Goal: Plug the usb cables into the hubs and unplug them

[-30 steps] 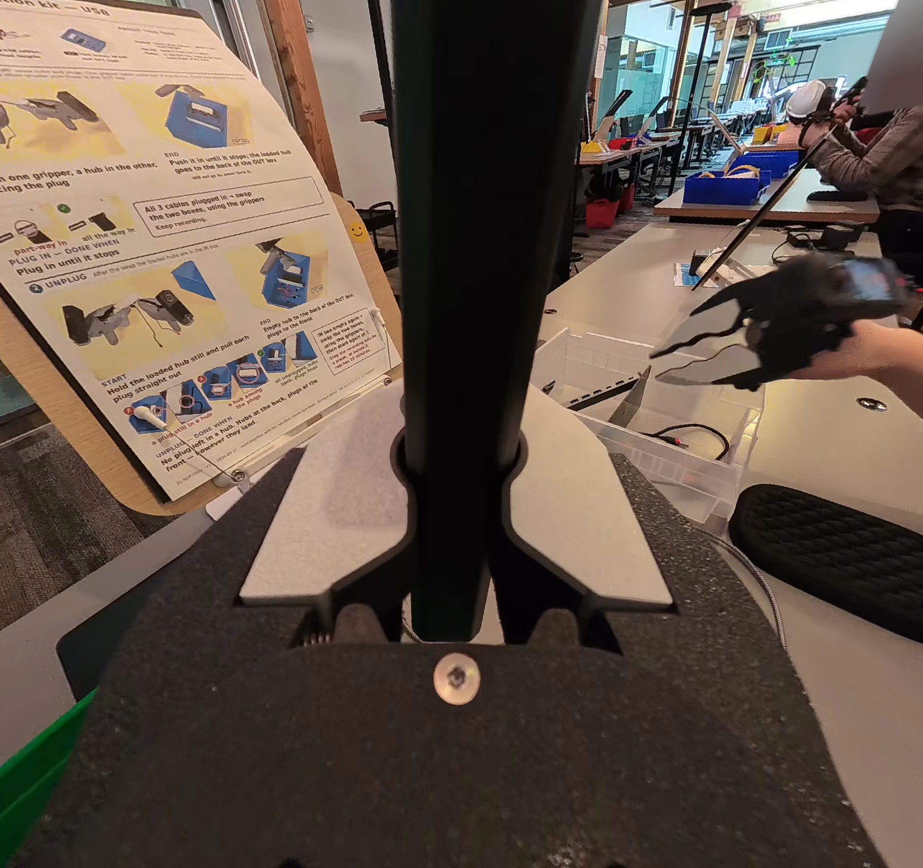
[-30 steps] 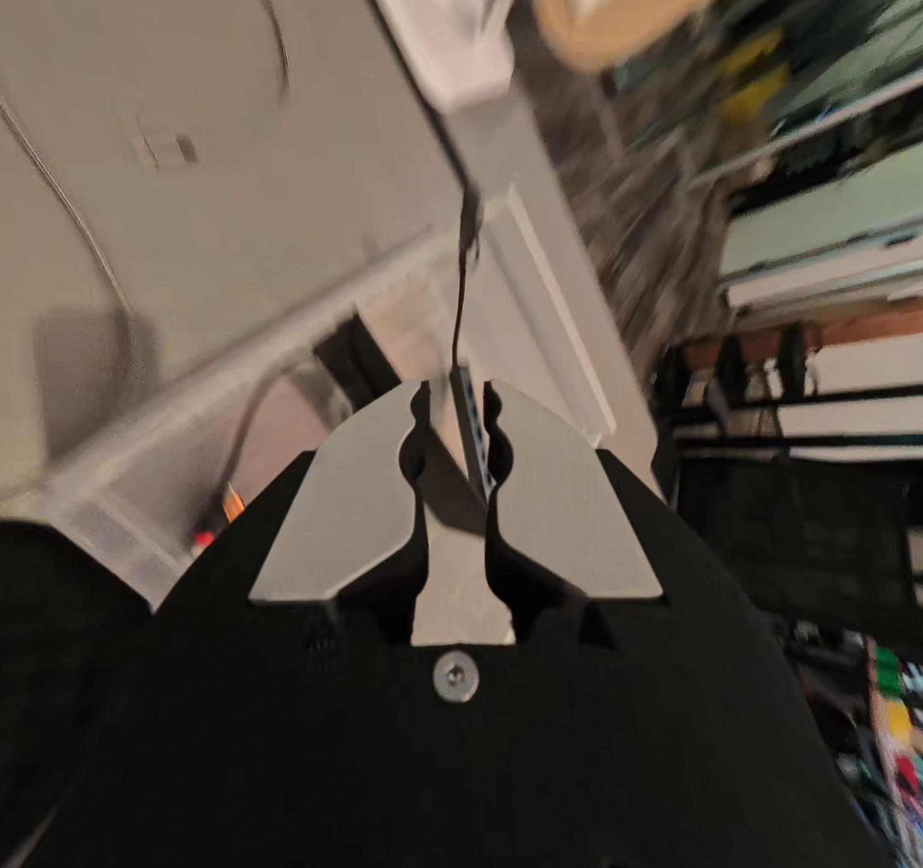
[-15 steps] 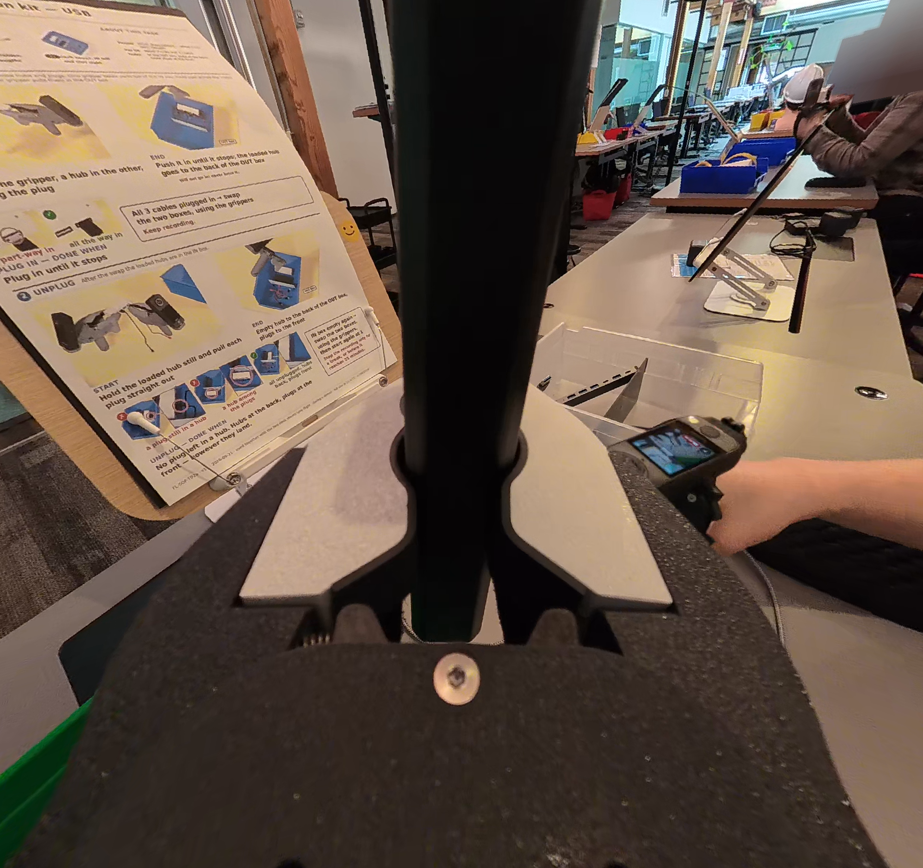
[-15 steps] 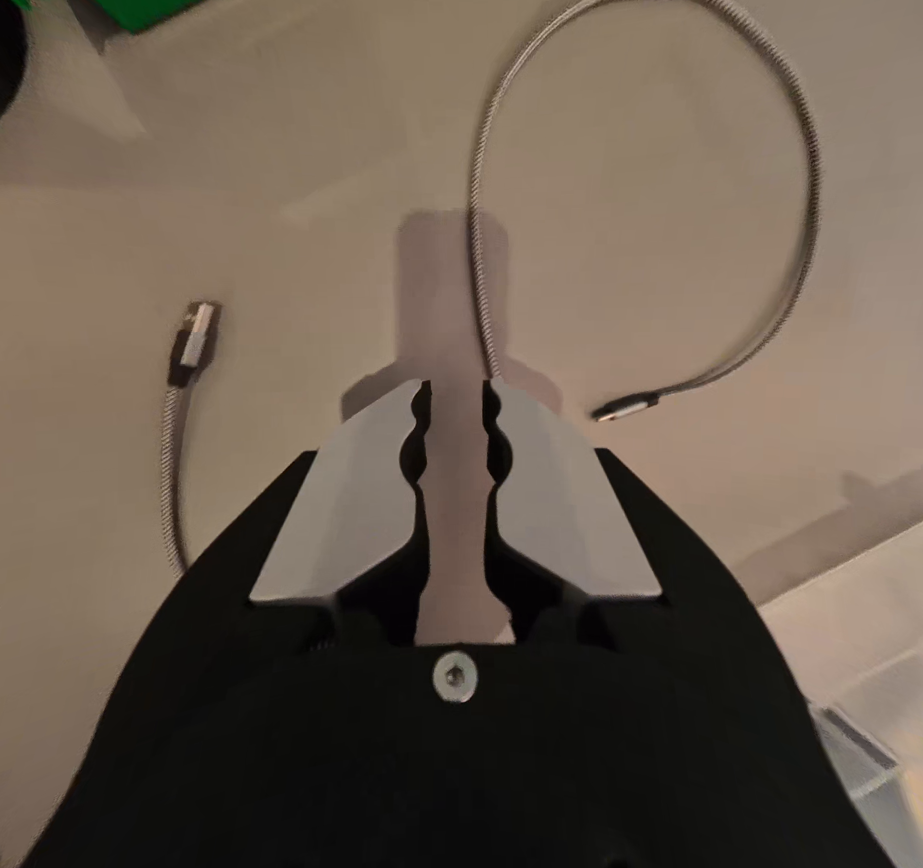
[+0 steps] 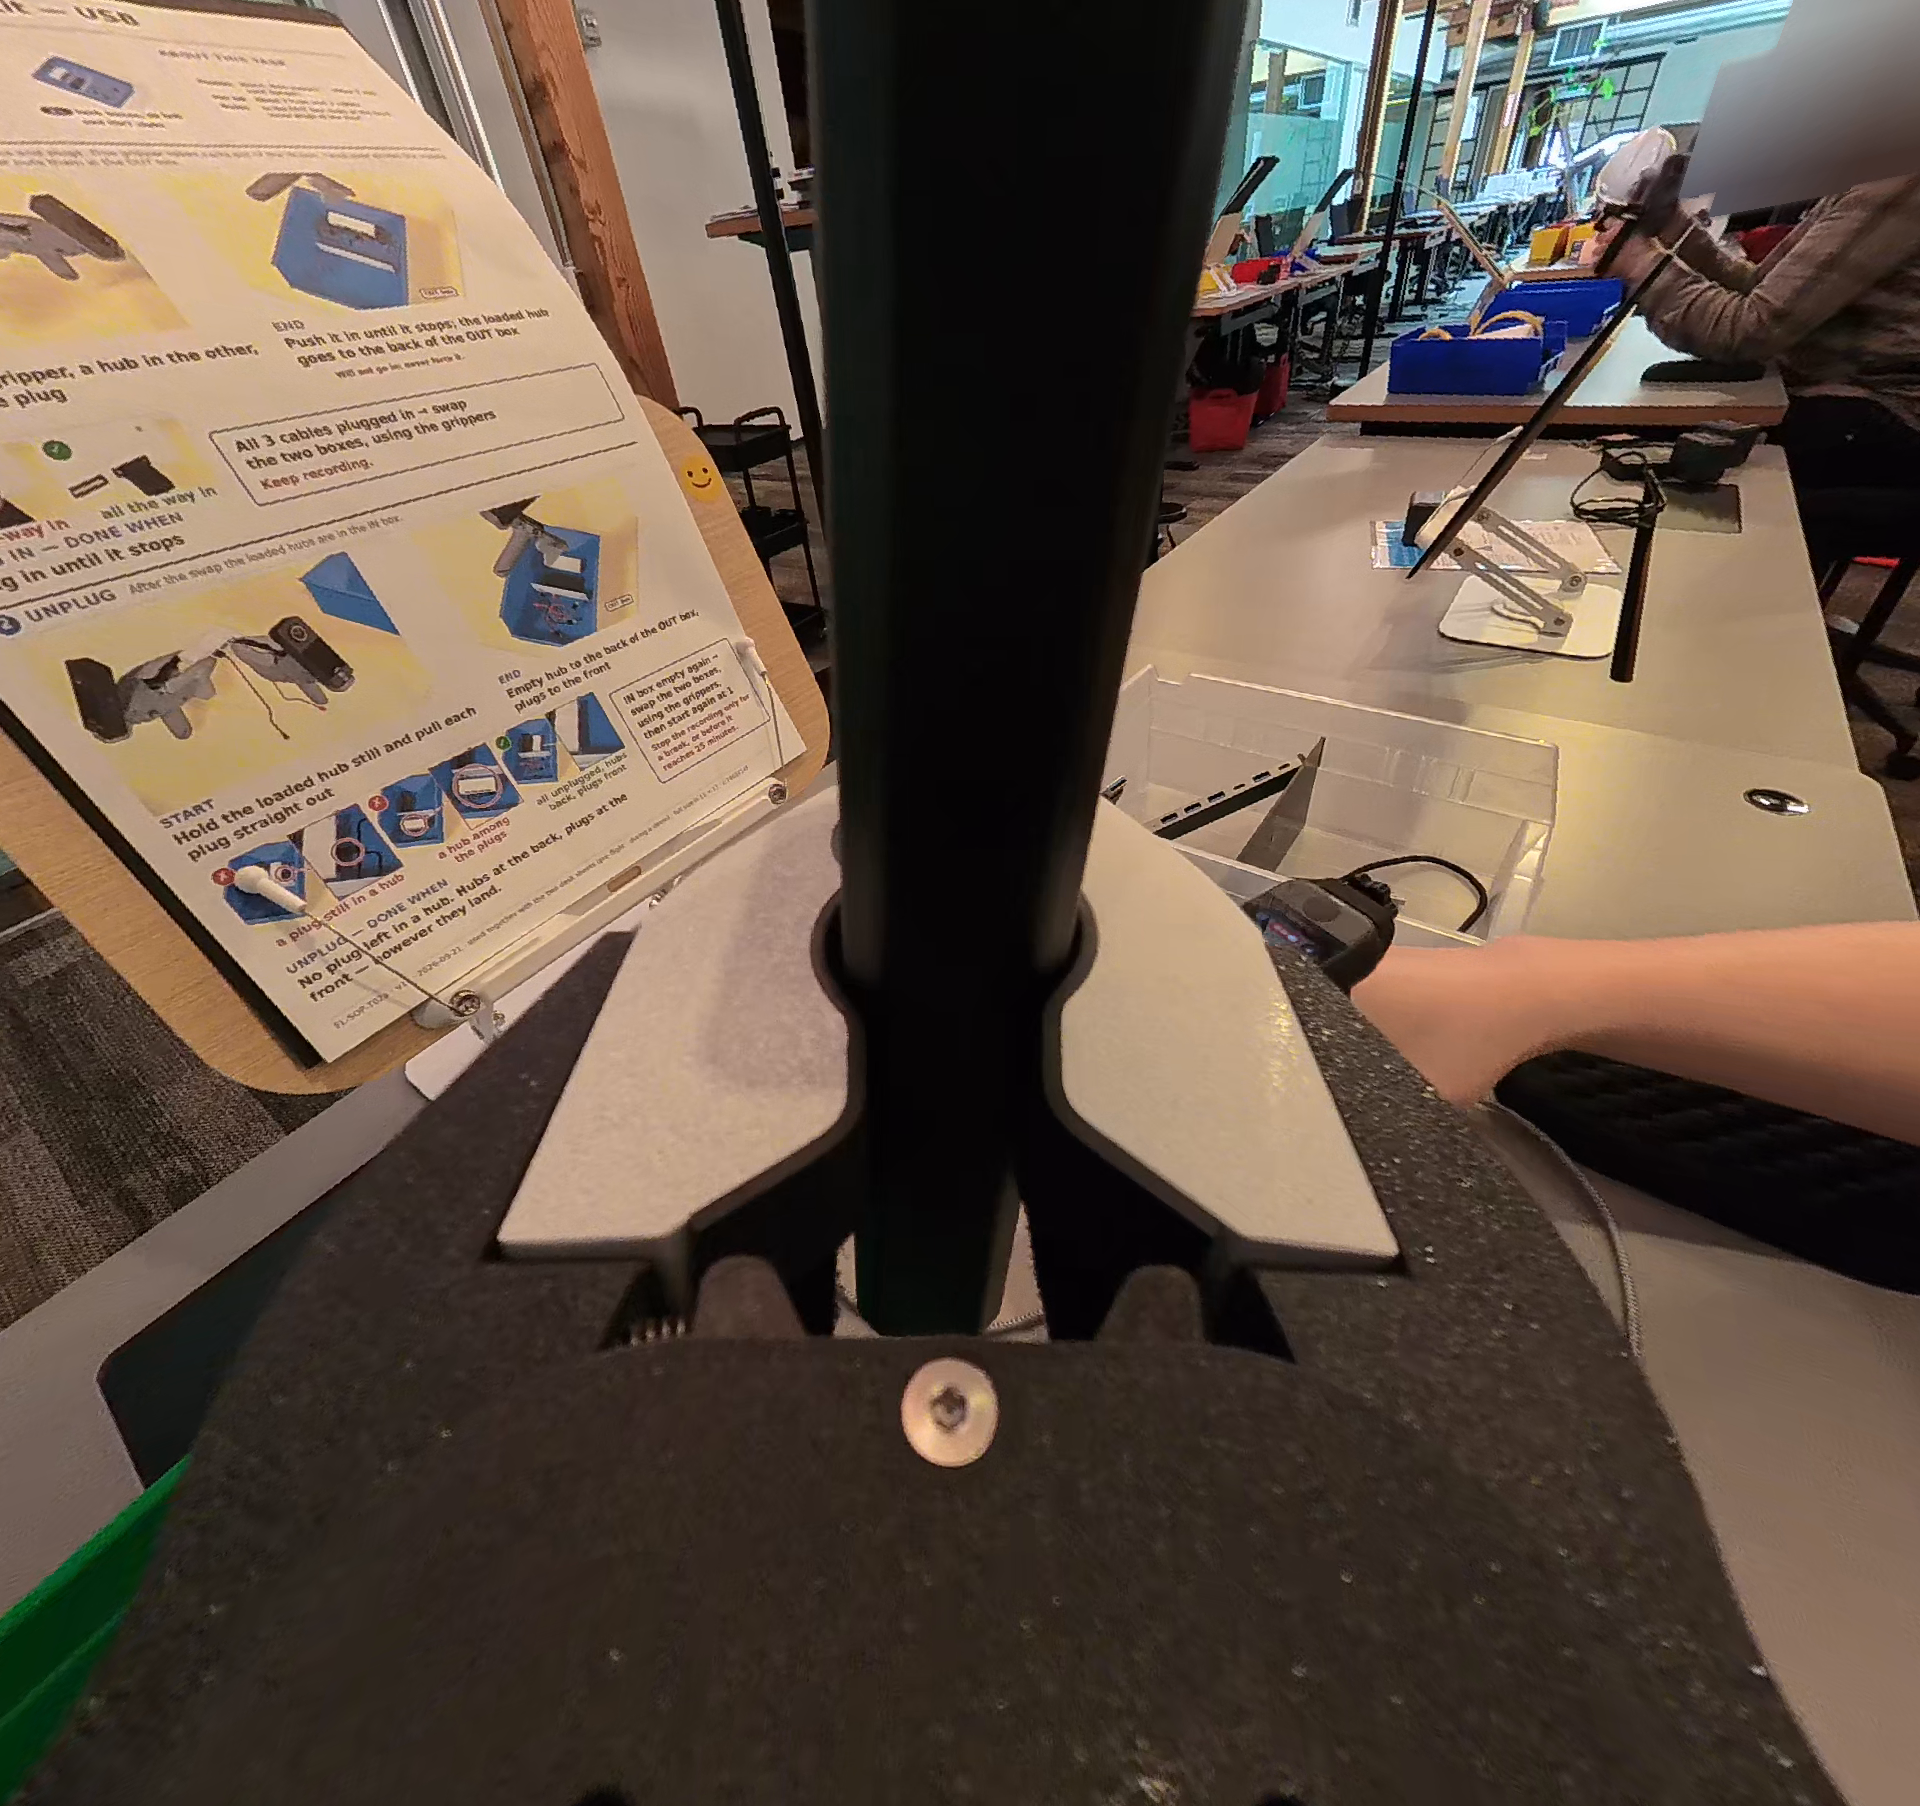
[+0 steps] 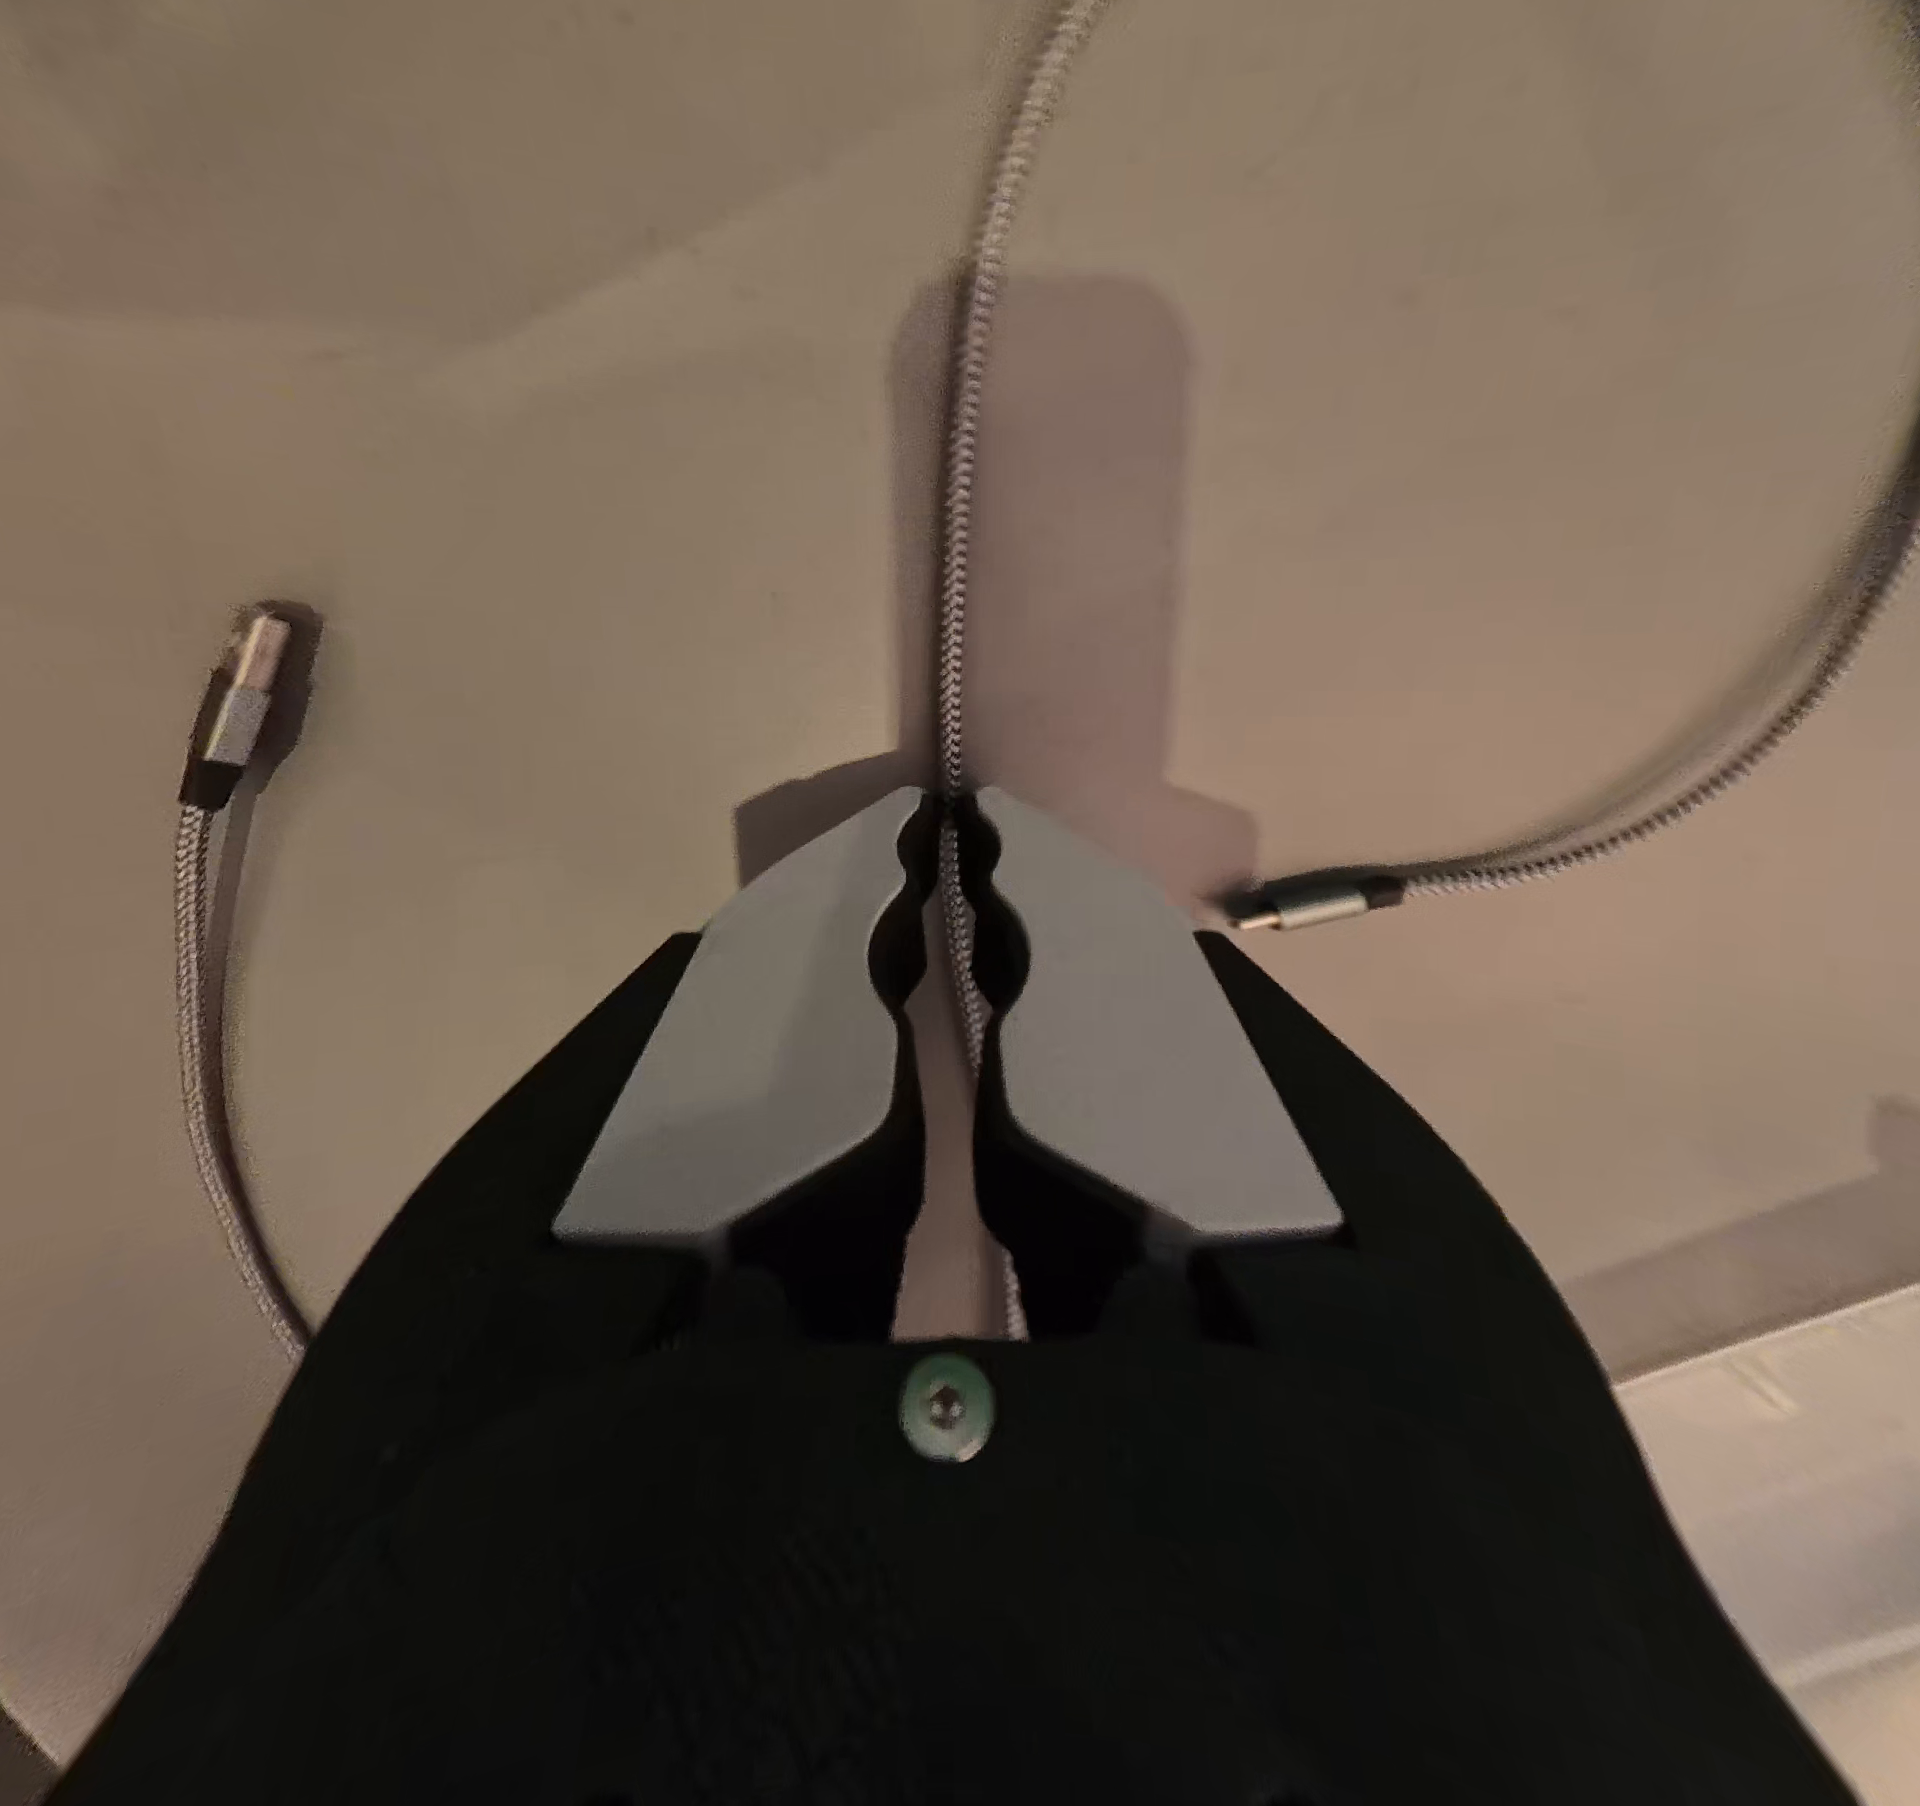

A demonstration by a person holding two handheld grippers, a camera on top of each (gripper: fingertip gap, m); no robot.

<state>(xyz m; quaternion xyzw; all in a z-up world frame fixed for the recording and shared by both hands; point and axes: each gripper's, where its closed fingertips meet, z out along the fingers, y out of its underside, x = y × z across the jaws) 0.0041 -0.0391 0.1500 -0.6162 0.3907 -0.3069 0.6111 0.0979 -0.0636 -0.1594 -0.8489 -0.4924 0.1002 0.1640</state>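
Observation:
My left gripper (image 5: 956, 925) is shut on a long dark hub (image 5: 1029, 406). The hub stands upright between the jaws and runs out of the top of the left wrist view. My right gripper (image 6: 951, 800) points down at the table and is shut on a silver braided usb cable (image 6: 961, 509). That cable loops away to the right and ends in a small plug (image 6: 1309, 909) on the table by the right finger. A second braided cable with a wider plug (image 6: 244, 707) lies to the left. The hand holding the right gripper (image 5: 1455, 1008) shows in the left wrist view.
A clear plastic box (image 5: 1340, 800) holding dark hubs stands behind the right hand. An instruction board (image 5: 312, 509) leans at the left. A green bin edge (image 5: 62, 1631) is at lower left, a black pad (image 5: 1714, 1154) at the right. A person (image 5: 1787, 270) sits at a far desk.
My right gripper swung from the clear box down to the table, moved closer to the braided cable and shut on it. The left gripper kept holding the hub almost still.

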